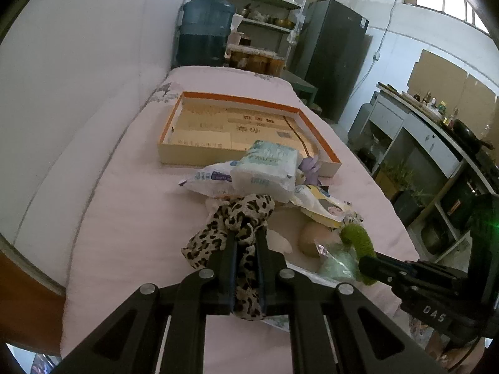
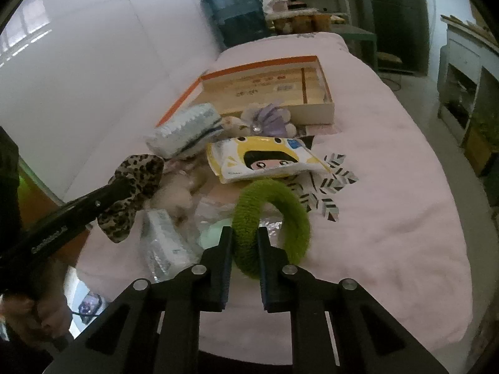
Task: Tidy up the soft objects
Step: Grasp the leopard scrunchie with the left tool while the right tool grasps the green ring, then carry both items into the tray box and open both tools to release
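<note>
My left gripper (image 1: pixel 246 233) is shut on a leopard-print scrunchie (image 1: pixel 237 218), whose fabric bunches between the two black fingers. From the right wrist view the same leopard scrunchie (image 2: pixel 137 184) hangs at the left gripper's tip. My right gripper (image 2: pixel 244 232) is shut on a fuzzy green ring (image 2: pixel 271 215), pinching its near side. In the left wrist view that green ring (image 1: pixel 358 243) sits at the right gripper's tip. Behind them lies a pile of soft packs: a white tissue pack (image 1: pixel 268 168), a yellow wipes pack (image 2: pixel 265 159) and a purple plush (image 2: pixel 271 118).
An orange-rimmed shallow cardboard box (image 1: pixel 187 152) lies open beyond the pile on the pink-covered table (image 2: pixel 389 187). A white wall runs along the left. A blue water jug (image 1: pixel 202 31), shelves and a dark fridge stand past the far end. A counter stands to the right.
</note>
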A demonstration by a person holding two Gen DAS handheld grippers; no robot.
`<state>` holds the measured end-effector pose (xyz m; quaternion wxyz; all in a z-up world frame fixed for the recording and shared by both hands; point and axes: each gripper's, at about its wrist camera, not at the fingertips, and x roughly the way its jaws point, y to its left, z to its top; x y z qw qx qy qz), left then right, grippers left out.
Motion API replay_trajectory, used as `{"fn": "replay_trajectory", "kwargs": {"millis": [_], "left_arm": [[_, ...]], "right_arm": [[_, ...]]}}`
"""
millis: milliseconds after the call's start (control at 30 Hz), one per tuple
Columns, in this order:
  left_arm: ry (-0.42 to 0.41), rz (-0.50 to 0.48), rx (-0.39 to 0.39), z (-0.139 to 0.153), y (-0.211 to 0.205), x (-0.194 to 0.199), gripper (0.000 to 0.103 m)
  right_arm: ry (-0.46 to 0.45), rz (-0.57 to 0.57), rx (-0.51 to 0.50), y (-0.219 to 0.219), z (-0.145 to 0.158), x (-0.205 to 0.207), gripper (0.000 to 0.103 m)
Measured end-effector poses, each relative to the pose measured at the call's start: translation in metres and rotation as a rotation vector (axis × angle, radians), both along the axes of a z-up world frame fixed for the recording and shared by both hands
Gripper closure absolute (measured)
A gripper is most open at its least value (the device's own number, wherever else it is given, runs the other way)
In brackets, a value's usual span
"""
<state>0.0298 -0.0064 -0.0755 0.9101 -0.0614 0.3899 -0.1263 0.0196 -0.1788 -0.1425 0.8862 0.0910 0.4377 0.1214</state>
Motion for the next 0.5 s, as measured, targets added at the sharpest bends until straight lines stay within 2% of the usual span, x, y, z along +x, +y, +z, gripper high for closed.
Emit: {"fn": "replay_trajectory", "kwargs": {"millis": [300,500], "left_arm": [[-0.052,0.010,-0.001,0.021,0.005,-0.007,0.094],[-0.097,0.020,0.010,0.043,0.007,-0.010,0.094]], "right_arm": [[-0.069,0.010,0.033,-0.007,0.030,-0.006,0.089],[-0.136,0.029,0.016,-0.008,0.058,-0.004,0.089]]}}
